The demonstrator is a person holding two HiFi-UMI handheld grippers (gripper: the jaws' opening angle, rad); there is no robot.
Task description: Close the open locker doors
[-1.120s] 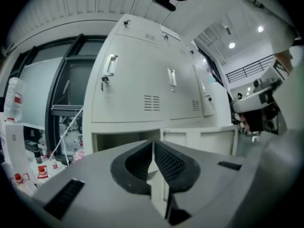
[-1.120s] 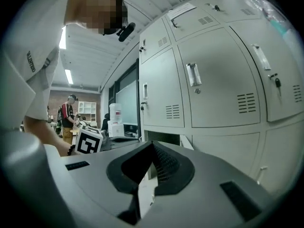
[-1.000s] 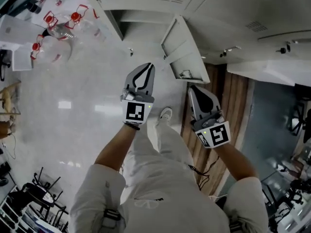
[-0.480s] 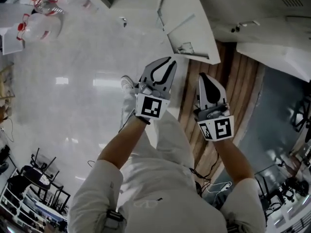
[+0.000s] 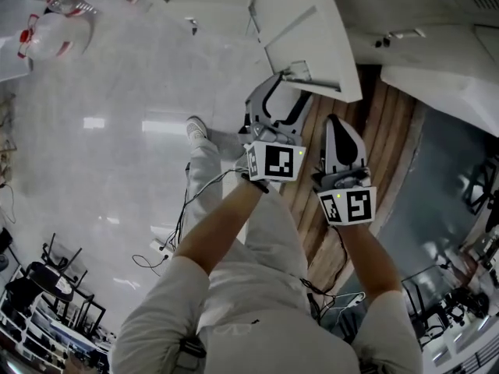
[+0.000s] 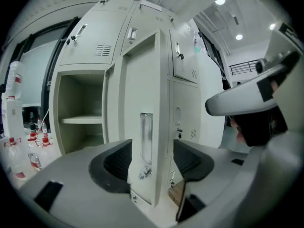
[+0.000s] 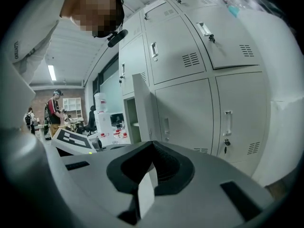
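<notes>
Two tools face the lockers: the left tool (image 6: 148,161), whose jaws have just been opening, straddles the upright free edge of the open locker door (image 6: 142,89) without pinching it. The right tool (image 7: 151,169), pressed together, hangs farther right.

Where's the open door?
In the left gripper view, the open locker door stands edge-on between the jaws of the left gripper, which have just been opening.

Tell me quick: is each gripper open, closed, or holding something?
Left gripper: jaws open, just been opening; the edge of the open locker door stands between them, ungripped.
Right gripper: jaws shut, empty.
</notes>
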